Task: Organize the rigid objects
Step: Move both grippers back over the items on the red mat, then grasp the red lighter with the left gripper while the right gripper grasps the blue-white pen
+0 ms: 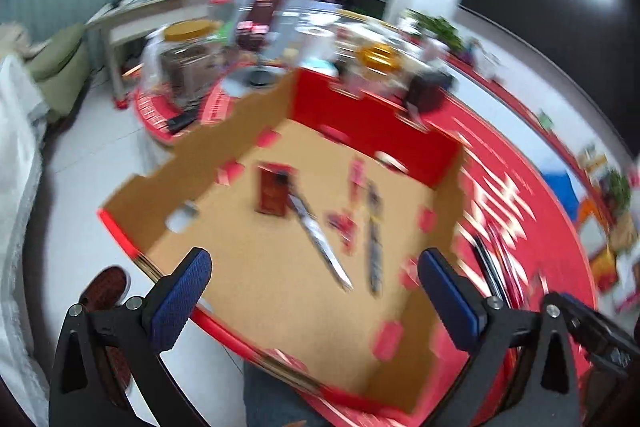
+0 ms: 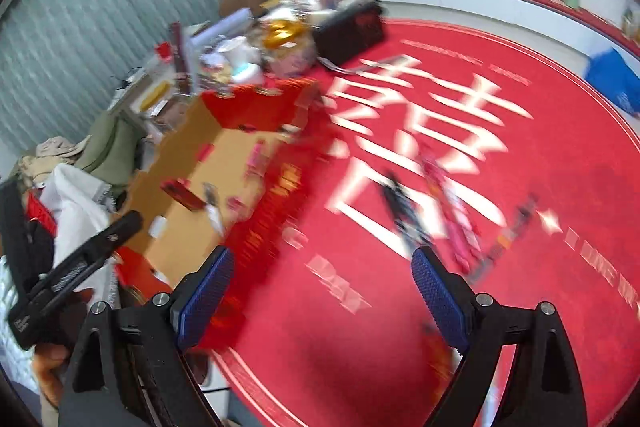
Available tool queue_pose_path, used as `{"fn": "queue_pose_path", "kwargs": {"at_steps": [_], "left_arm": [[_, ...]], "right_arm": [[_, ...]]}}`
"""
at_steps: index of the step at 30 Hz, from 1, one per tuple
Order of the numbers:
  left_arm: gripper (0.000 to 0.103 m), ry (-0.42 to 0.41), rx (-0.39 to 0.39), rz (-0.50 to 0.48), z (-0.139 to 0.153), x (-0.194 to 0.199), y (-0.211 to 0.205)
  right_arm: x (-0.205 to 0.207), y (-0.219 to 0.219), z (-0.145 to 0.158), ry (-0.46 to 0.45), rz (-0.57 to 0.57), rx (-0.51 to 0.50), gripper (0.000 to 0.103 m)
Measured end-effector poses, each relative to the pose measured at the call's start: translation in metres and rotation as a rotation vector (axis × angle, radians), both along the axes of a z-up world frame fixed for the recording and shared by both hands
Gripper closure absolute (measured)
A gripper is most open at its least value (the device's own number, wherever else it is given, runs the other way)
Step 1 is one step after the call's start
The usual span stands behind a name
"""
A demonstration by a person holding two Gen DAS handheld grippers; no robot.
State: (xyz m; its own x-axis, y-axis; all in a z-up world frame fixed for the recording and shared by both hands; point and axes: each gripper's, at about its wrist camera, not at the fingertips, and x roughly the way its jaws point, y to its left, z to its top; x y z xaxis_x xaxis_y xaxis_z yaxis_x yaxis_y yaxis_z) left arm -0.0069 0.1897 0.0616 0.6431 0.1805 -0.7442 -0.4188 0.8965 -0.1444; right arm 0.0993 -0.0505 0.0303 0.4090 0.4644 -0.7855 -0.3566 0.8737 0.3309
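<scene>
An open cardboard box [image 1: 240, 115] with red outer sides stands on a round red table. Inside lie a dark red packet [image 1: 274, 193], a long silver-bladed tool [image 1: 320, 243], a dark pen-like item [image 1: 375, 247] and small pink pieces [image 1: 344, 225]. My left gripper [image 1: 316, 297] is open and empty above the box's near side. My right gripper [image 2: 322, 301] is open and empty above the red tablecloth [image 2: 360, 347], to the right of the box [image 2: 188, 187]. On the cloth ahead lie a black tool [image 2: 404, 211], a pink one [image 2: 452, 211] and a dark stick [image 2: 508, 235]. Both views are blurred.
Clutter stands at the table's far side: a jar with a yellow lid [image 1: 186, 63], a gold tin [image 1: 378, 57], a black box [image 2: 348, 27]. A blue object [image 2: 612, 79] lies at far right. White floor, a low table [image 1: 132, 23] and clothes [image 2: 80, 155] are to the left.
</scene>
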Motion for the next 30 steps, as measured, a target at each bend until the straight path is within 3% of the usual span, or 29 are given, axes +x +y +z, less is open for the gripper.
{"fn": "queue_pose_path", "kwargs": {"at_steps": [6,10,17,22,30], "left_arm": [[0.000,0.006,0.053,-0.249,-0.001,0.005,-0.099],[0.000,0.066,0.068,-0.358,-0.025,0.019,-0.156],[0.000,0.209,0.051,-0.407,-0.082,0.031,-0.209],[0.000,0.241,0.076,-0.430,-0.096,0.031,-0.226],[0.000,0.264,0.089,-0.386,-0.104,0.032,-0.209]], "right_arm": [[-0.014,-0.090,-0.026,0.065,-0.207,-0.038,0.012],[-0.024,-0.130,-0.041,0.109,-0.292,-0.049,0.012],[-0.043,-0.168,-0.056,0.152,-0.346,-0.043,0.012],[-0.048,-0.178,-0.062,0.166,-0.357,-0.029,0.012],[-0.048,-0.166,-0.067,0.160,-0.313,-0.063,0.012]]}}
